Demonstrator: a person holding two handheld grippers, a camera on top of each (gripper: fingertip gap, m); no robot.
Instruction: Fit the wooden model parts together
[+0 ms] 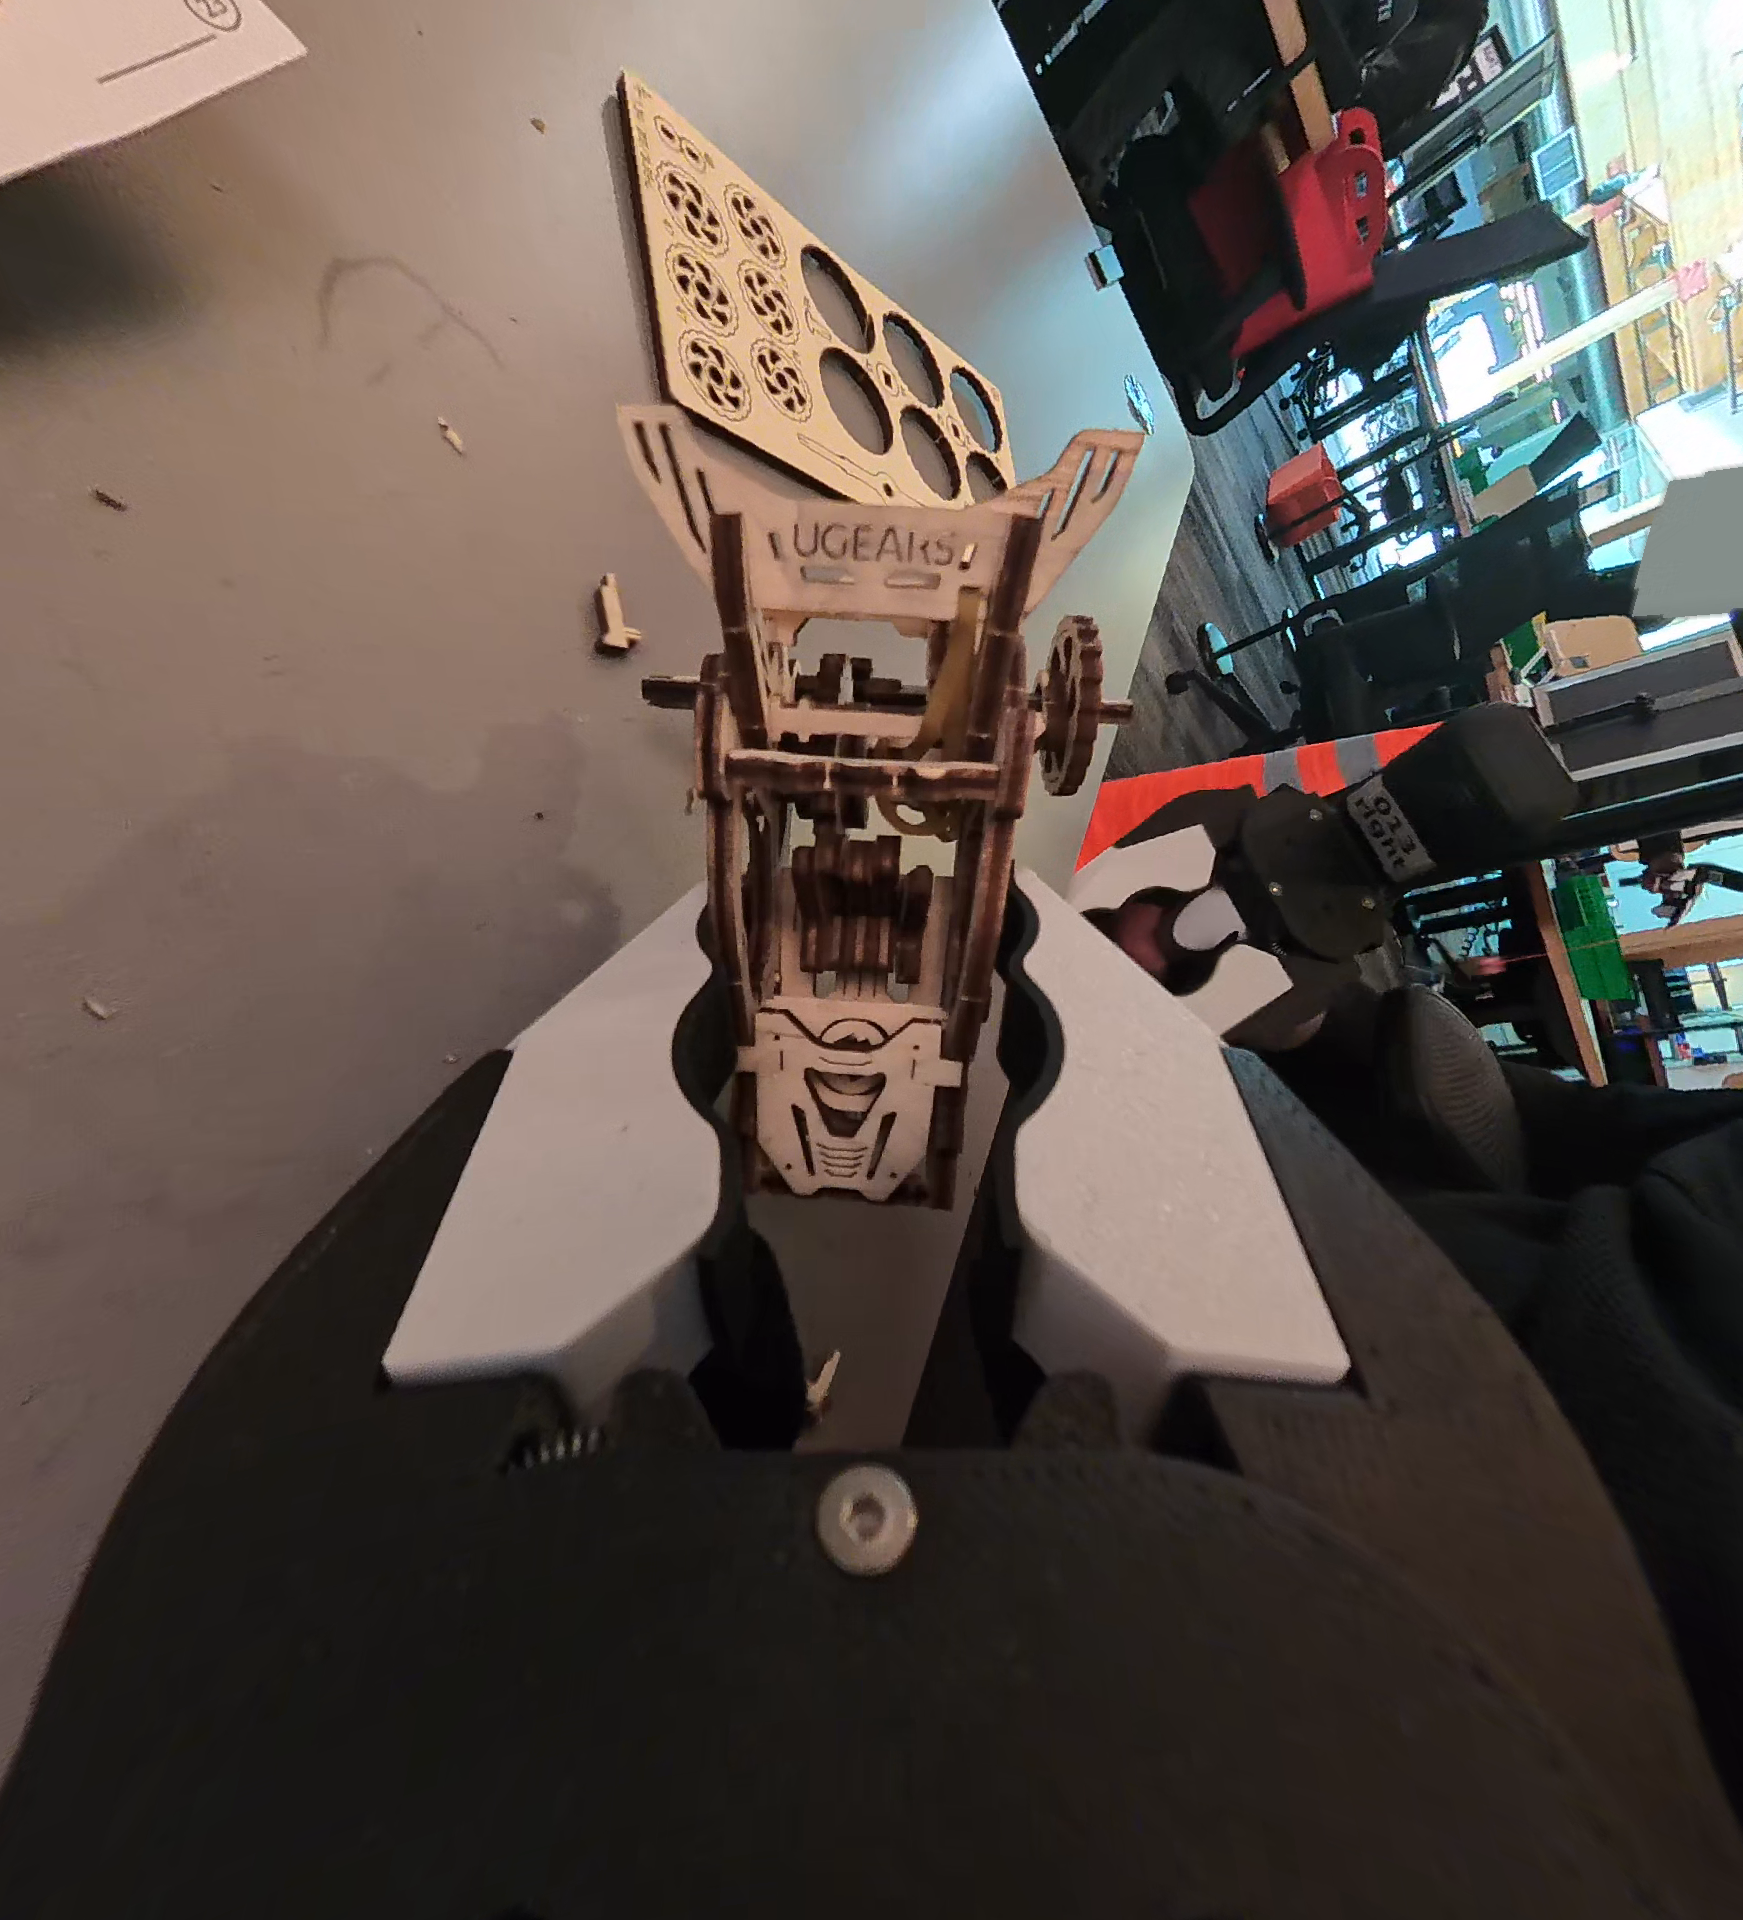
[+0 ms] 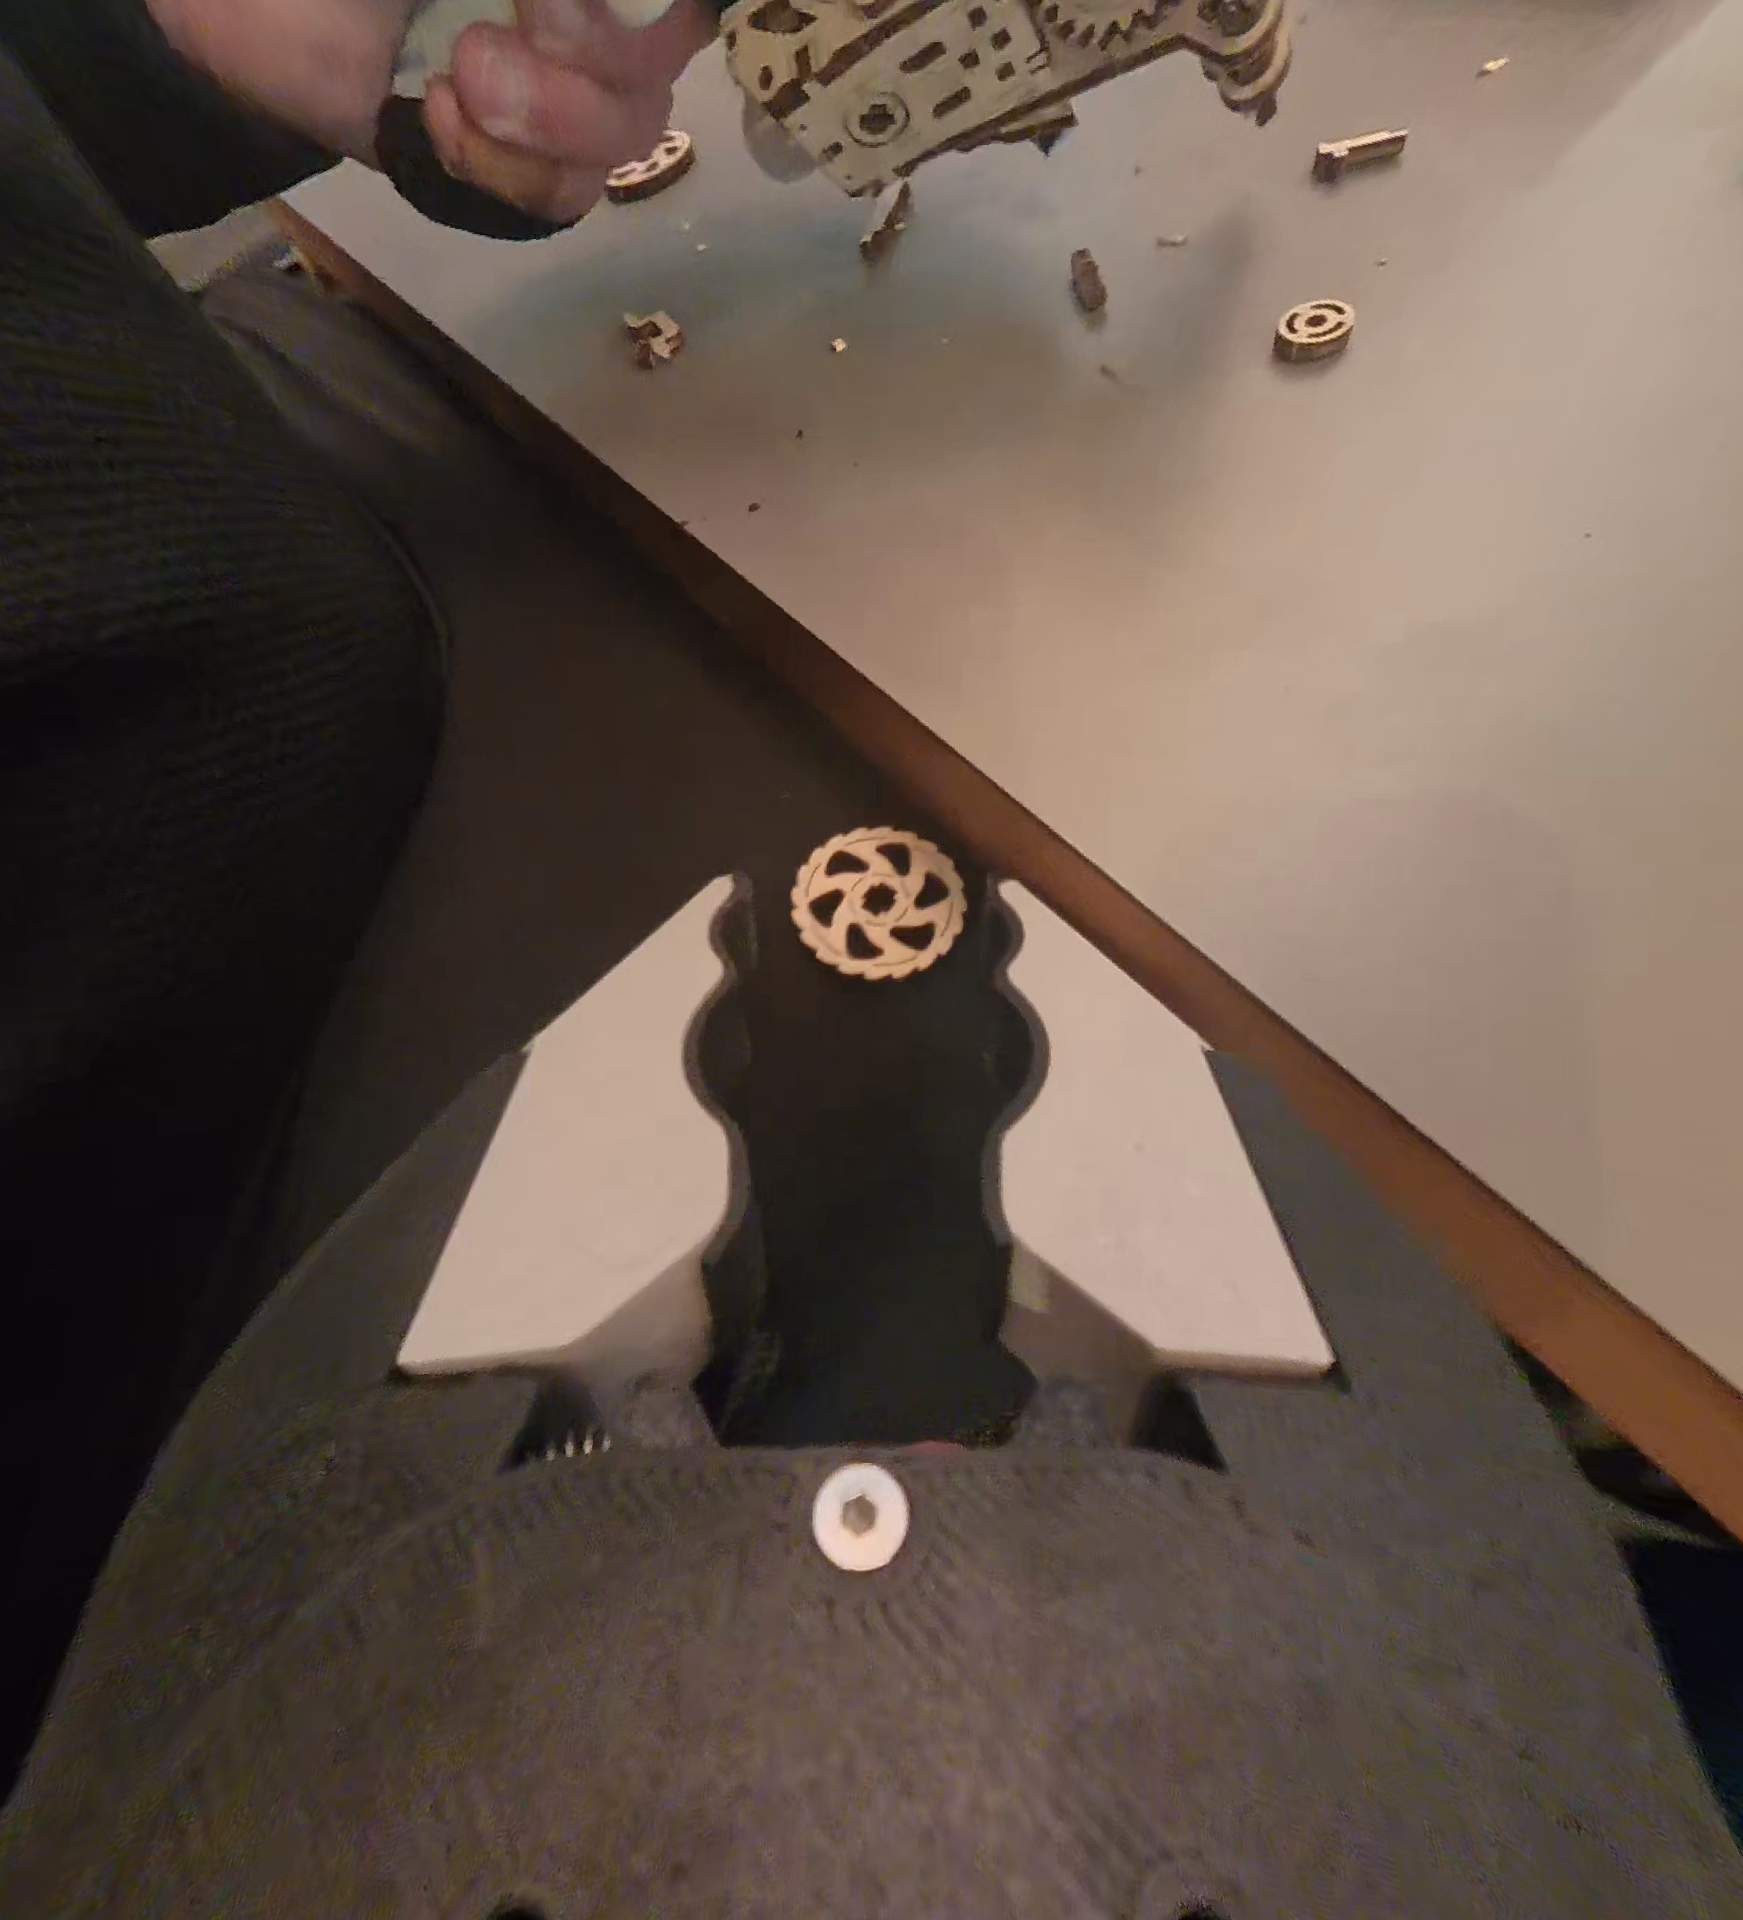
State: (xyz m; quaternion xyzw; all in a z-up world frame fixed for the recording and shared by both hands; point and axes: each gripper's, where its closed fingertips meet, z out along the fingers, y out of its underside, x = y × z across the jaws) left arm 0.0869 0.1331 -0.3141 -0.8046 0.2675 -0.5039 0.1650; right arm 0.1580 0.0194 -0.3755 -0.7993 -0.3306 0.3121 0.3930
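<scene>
Above the grey table (image 1: 223, 727), the left gripper (image 1: 862, 1039) clamps the pale wooden model car (image 1: 867, 831); the right gripper (image 2: 872, 935) pinches a small toothed wooden disc (image 2: 878, 902).

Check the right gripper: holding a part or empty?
Holding: the right gripper is shut on a small toothed wooden wheel at its fingertips.

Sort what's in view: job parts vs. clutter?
In the job:
- wooden model, clamped in left tool
- toothed wheel, held in right tool
- punched part sheet

Lying about:
- ring piece
- small peg
- wood scraps
- paper sheet
</scene>
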